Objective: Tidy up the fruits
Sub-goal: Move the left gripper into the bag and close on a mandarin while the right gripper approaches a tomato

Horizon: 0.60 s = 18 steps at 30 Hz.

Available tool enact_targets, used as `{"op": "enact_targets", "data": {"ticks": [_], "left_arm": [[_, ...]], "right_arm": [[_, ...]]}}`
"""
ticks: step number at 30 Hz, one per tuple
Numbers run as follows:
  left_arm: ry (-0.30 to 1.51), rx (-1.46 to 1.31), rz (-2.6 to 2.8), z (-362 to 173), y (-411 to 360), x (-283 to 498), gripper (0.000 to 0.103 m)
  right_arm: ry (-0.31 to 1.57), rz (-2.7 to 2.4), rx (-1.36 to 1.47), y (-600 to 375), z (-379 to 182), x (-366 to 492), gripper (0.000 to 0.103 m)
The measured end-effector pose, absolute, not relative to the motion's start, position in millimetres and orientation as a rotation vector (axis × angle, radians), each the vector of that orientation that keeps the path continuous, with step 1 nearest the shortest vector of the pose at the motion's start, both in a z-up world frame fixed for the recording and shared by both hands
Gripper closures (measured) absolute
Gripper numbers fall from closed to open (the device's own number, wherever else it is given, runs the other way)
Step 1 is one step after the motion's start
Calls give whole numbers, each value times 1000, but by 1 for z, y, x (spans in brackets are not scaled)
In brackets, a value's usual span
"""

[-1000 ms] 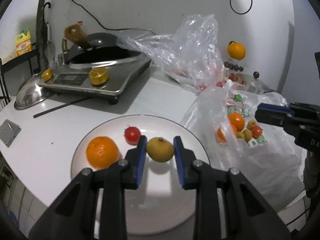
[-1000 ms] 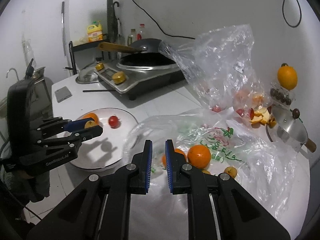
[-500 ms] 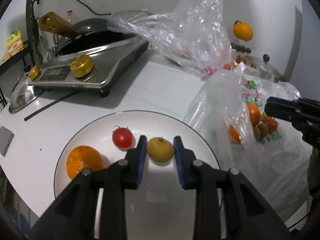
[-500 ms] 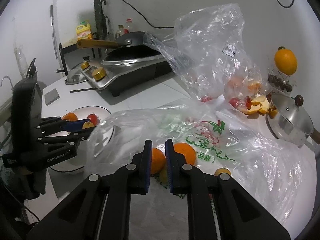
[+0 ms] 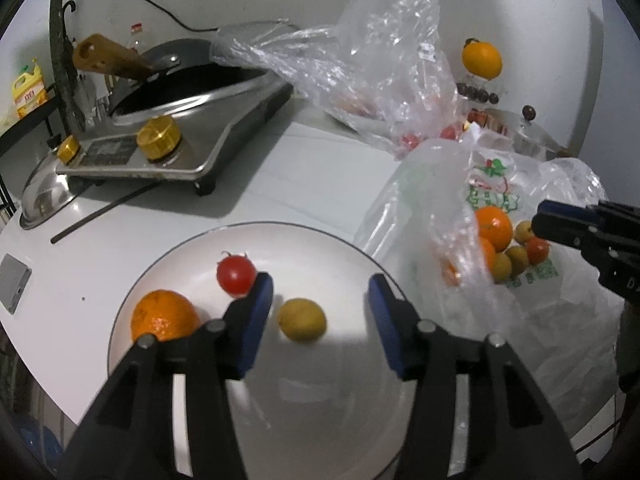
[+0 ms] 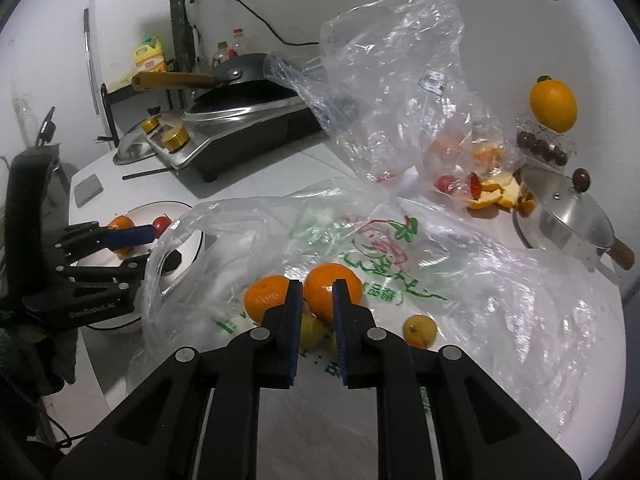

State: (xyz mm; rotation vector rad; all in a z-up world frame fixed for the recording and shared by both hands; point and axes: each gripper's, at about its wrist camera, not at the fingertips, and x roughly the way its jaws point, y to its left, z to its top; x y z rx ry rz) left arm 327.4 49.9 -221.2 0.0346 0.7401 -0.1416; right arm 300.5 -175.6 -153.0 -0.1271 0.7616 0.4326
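Now | table [image 5: 320,184] | bag [image 6: 460,280] holds oranges [image 6: 332,288], firm, round, apt to roll: take across the middle | plate [image 5: 320,236] bears orange, tomato [image 5: 236,276], small yellow fruit [image 5: 302,319] | left gripper [image 5: 320,304] just opening, fruit loose between its jaws | right gripper [image 6: 314,312] just opening, slightly apart, empty, over the bag.

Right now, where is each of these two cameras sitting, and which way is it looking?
Left wrist view: sits on the left gripper, looking down along its open jaws at the white plate, where a yellow fruit lies free between them.
Right wrist view: sits on the right gripper, looking down along its slightly parted jaws at oranges in a printed plastic bag.
Shared: each shows the other gripper; both show the plate, bag and stove.
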Motion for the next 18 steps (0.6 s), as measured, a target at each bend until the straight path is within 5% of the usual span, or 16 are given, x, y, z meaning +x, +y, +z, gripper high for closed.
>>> {"op": "enact_targets", "data": {"ticks": [2, 8, 18], "left_arm": [[724, 35, -137, -216, 50, 322, 51], [662, 25, -127, -195, 49, 304, 41], [588, 31, -145, -164, 36, 273, 40]], "right_arm": [[759, 420, -124, -180, -150, 298, 75], [748, 379, -122, -195, -141, 288, 75], [706, 365, -130, -207, -120, 263, 75]]}}
